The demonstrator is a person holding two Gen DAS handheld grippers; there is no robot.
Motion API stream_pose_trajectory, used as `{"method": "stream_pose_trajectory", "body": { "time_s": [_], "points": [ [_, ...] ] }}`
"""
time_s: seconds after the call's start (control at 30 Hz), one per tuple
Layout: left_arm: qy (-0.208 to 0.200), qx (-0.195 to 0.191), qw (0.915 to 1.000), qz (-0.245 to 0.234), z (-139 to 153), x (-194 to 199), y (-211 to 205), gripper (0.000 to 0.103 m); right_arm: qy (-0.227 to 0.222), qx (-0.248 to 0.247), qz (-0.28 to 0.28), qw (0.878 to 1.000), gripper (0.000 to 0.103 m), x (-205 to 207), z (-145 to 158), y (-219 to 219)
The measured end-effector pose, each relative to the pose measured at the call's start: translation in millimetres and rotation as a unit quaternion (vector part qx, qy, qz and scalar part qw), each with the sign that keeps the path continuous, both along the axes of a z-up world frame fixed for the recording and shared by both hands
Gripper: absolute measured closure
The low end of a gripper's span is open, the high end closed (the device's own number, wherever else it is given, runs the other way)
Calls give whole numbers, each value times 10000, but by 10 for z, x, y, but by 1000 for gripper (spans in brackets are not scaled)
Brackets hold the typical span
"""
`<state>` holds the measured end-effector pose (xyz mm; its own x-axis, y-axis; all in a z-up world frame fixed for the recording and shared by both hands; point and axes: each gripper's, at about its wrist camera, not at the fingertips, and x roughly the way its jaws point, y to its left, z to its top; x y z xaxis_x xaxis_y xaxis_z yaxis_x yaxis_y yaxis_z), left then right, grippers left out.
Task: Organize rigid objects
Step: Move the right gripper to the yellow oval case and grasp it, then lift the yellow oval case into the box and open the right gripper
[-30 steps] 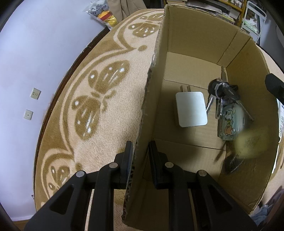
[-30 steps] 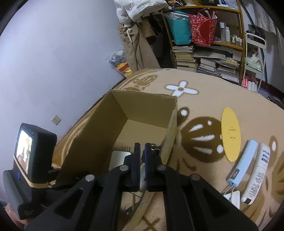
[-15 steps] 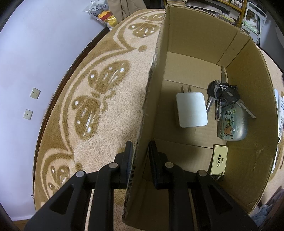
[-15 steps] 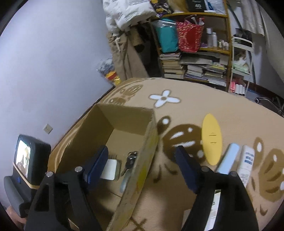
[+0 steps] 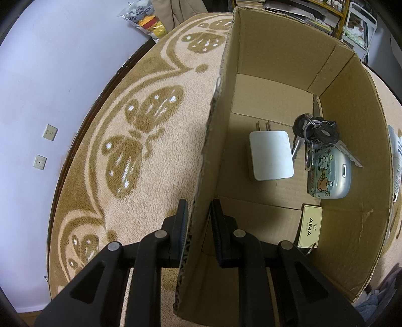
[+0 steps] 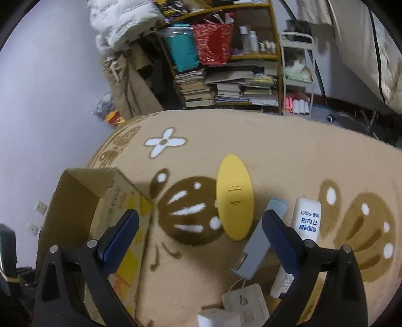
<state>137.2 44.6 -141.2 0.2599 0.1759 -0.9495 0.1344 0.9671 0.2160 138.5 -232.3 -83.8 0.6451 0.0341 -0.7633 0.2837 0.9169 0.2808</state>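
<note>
My left gripper (image 5: 199, 211) is shut on the near wall of the cardboard box (image 5: 216, 120). In the box lie a white charger (image 5: 271, 154), a bunch of keys (image 5: 314, 130), a cartoon-printed earbud case (image 5: 328, 173) and a yellow AIMA key tag (image 5: 310, 225). My right gripper (image 6: 201, 221) is open and empty, above the rug right of the box (image 6: 75, 201). Ahead of it lie a yellow oval object (image 6: 235, 198), a light blue bar (image 6: 261, 239) and a white tube (image 6: 305, 218). White adapters (image 6: 241, 301) lie near its base.
The rug (image 6: 276, 151) is beige with brown butterfly patterns. A cluttered bookshelf (image 6: 226, 75) and a white rack (image 6: 297, 75) stand at the back. The purple wall (image 5: 50, 75) with sockets runs along the left. A snack bag (image 5: 145, 17) lies by the wall.
My right gripper opened and dropped the yellow key tag into the box, then swung right and out over the rug. My left gripper kept its hold on the box wall.
</note>
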Motion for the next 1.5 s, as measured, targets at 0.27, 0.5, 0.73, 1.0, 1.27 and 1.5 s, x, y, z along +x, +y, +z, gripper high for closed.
{"method": "stream_pose_trajectory", "body": {
  "time_s": [0.27,0.5,0.73,1.0,1.27,1.5],
  "points": [
    [34,-62,10000,29,6,8,18,86,5,9,39,10000,0,134,-178,-133],
    [38,-46,10000,17,-9,16,6,86,195,-28,132,9997,0,249,-368,-149],
    [42,-38,10000,8,-17,26,13,86,299,-105,205,9993,0,332,-481,-168],
    [33,-21,10000,-20,-13,30,19,86,514,-243,437,9974,0,564,-564,-149],
    [29,-1,10000,2,-20,36,9,86,939,-237,453,9943,16,630,-771,-185],
    [28,21,10000,-14,-19,36,5,86,1246,-614,577,9886,26,649,-806,-124]
  ]
}}
